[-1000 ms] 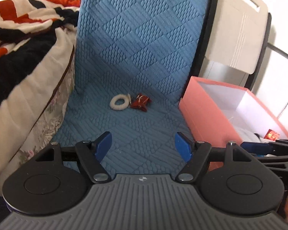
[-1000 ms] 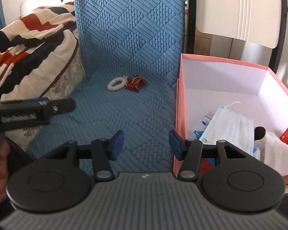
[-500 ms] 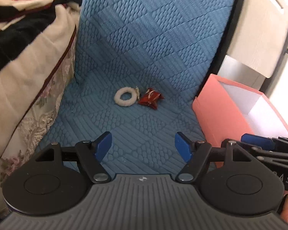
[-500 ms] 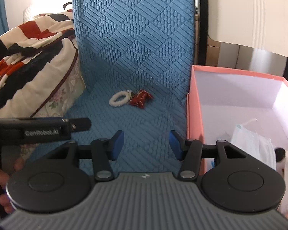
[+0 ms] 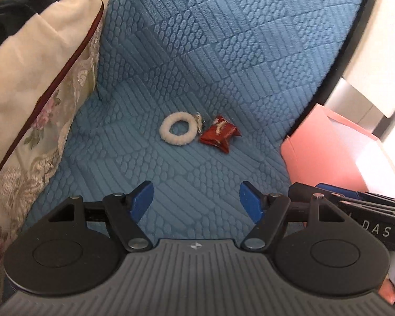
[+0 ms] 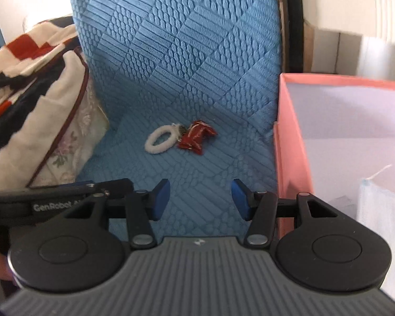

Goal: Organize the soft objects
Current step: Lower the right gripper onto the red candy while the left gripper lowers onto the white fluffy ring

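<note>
A white fluffy ring [image 5: 177,132] with a small metal clasp lies on the blue quilted seat, touching a small red pouch [image 5: 219,137] to its right. Both show in the right wrist view too, the ring [image 6: 161,142] and the pouch [image 6: 196,137]. My left gripper [image 5: 196,200] is open and empty, a short way in front of them. My right gripper [image 6: 200,198] is open and empty, beside the left one, near the pink box [image 6: 289,158]. A blue face mask [image 6: 381,205] lies in the box.
A folded blanket and floral cushion [image 5: 26,100] pile up at the left of the seat. The pink box [image 5: 326,152] stands at the right edge of the seat. The blue backrest [image 6: 181,39] rises behind the objects.
Both grippers have moved forward toward the ring and pouch, which now look larger. Both stayed open. The box contents have slid out of the right view.
</note>
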Demonstrator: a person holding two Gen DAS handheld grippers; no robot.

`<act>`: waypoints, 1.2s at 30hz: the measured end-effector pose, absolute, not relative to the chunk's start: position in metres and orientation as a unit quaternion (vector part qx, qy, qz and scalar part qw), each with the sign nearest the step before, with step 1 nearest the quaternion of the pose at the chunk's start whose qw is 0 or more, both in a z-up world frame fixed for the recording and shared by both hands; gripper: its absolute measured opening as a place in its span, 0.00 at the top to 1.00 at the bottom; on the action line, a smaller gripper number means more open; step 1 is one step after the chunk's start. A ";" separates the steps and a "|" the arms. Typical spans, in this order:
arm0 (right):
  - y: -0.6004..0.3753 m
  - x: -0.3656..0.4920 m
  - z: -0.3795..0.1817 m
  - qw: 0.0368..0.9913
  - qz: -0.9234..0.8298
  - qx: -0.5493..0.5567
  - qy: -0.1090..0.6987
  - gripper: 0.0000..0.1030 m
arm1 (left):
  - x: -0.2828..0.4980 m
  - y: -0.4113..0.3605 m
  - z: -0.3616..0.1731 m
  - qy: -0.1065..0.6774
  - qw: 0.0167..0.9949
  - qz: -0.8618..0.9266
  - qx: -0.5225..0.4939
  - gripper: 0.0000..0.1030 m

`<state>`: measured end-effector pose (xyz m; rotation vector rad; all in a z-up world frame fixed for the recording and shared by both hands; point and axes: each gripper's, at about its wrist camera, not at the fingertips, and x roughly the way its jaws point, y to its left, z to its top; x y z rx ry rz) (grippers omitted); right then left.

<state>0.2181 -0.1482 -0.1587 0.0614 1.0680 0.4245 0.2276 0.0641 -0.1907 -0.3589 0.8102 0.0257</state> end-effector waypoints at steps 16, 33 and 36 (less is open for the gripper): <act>-0.130 0.291 -0.201 0.818 0.192 0.069 0.537 0.48 | 0.302 0.086 -0.195 0.409 0.897 0.006 -0.167 0.27; -0.127 0.358 -0.253 0.761 0.190 0.180 0.593 0.47 | 0.351 0.093 -0.202 0.427 0.895 -0.005 -0.130 0.35; -0.132 0.367 -0.262 0.752 0.182 0.196 0.602 0.45 | 0.357 0.090 -0.205 0.434 0.894 -0.012 -0.114 0.43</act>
